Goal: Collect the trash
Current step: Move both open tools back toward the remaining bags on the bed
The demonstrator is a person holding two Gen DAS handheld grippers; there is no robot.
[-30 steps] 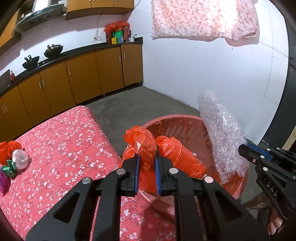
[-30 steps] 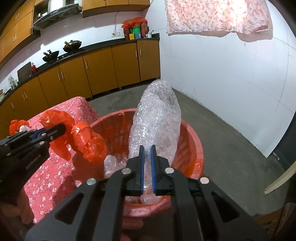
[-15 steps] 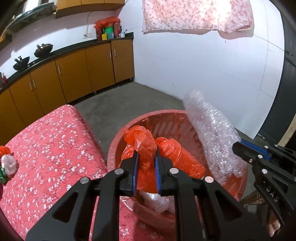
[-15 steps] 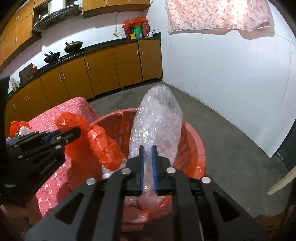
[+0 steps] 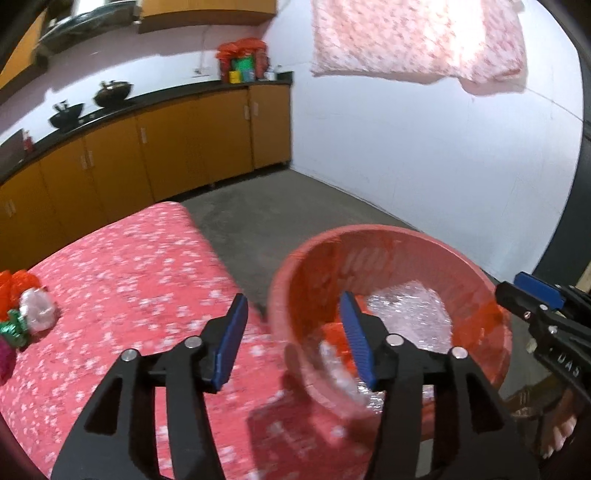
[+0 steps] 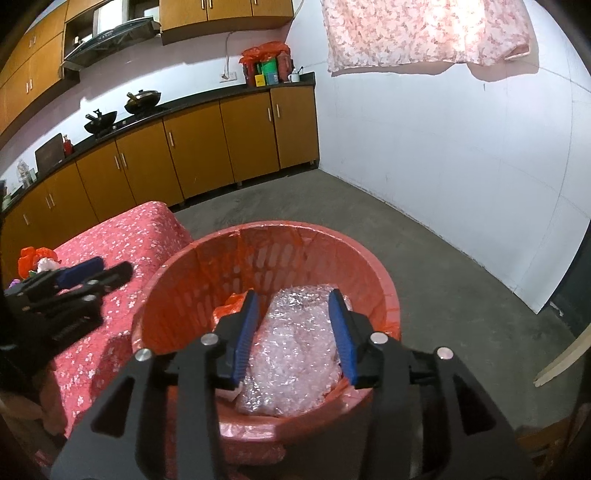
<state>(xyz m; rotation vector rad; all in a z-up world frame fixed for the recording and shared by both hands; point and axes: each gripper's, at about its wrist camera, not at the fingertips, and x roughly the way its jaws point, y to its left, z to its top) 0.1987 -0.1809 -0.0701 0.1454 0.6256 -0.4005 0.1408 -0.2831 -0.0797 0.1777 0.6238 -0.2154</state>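
A red plastic basket (image 6: 373,266) (image 5: 288,280) stands beside the table with the red flowered cloth (image 5: 122,273). A roll of bubble wrap (image 6: 295,343) (image 5: 406,310) lies inside it, next to an orange plastic bag (image 6: 231,308) (image 5: 332,332). My right gripper (image 6: 293,332) is open and empty above the bubble wrap. My left gripper (image 5: 293,336) is open and empty over the basket's near rim. More trash, an orange bag and small wrappers (image 5: 22,306), lies at the table's far left.
Wooden kitchen cabinets (image 6: 199,147) line the back wall, with woks on the counter. A flowered cloth (image 6: 424,33) hangs on the white wall. Bare concrete floor (image 6: 424,251) lies behind and to the right of the basket. A wooden plank (image 6: 561,362) leans at the right.
Both grippers have opened. The orange bag and the bubble wrap have dropped into the basket. The left view has swung back toward the table.
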